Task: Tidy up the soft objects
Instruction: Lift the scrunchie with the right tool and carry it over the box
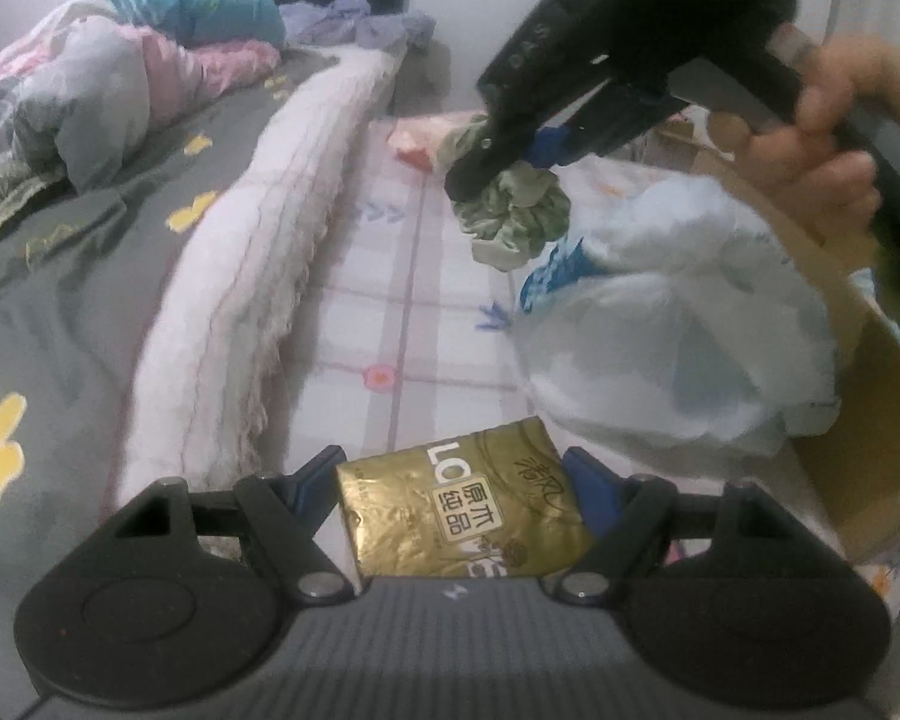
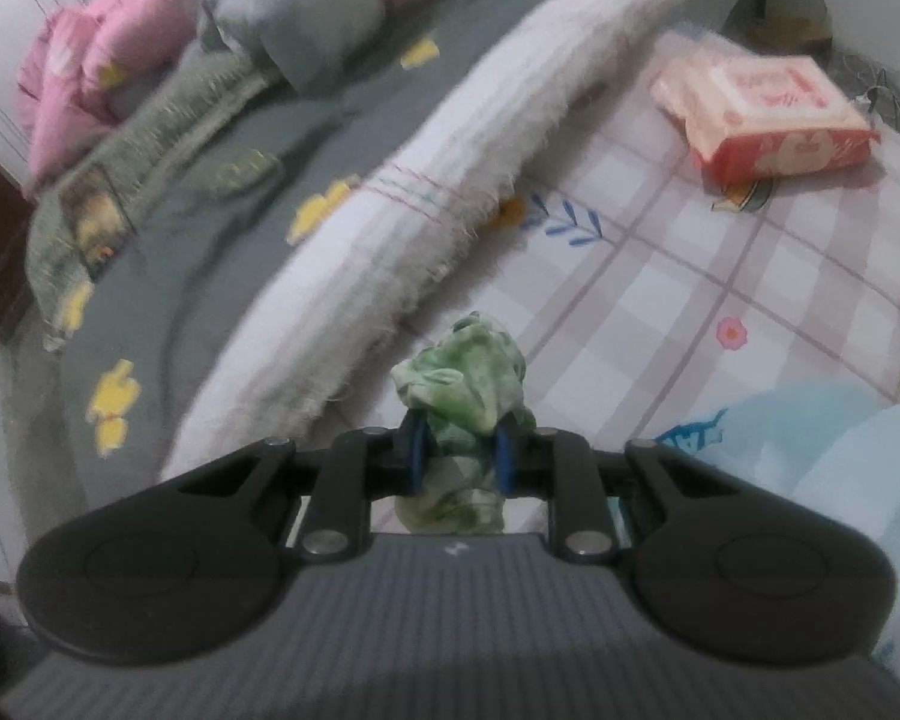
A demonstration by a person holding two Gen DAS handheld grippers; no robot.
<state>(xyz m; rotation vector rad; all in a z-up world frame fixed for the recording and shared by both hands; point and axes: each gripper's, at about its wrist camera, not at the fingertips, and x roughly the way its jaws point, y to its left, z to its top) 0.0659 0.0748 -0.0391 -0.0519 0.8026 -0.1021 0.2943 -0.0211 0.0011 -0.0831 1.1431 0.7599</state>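
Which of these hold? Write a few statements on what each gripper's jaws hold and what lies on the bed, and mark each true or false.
1. The right gripper has its jaws shut on the green cloth. True.
2. The left gripper is empty. False: a gold tissue pack sits between its jaws.
3. A pink tissue pack lies on the checked sheet. True.
4. The white plastic bag hangs from the right gripper. False: it rests on the bed.
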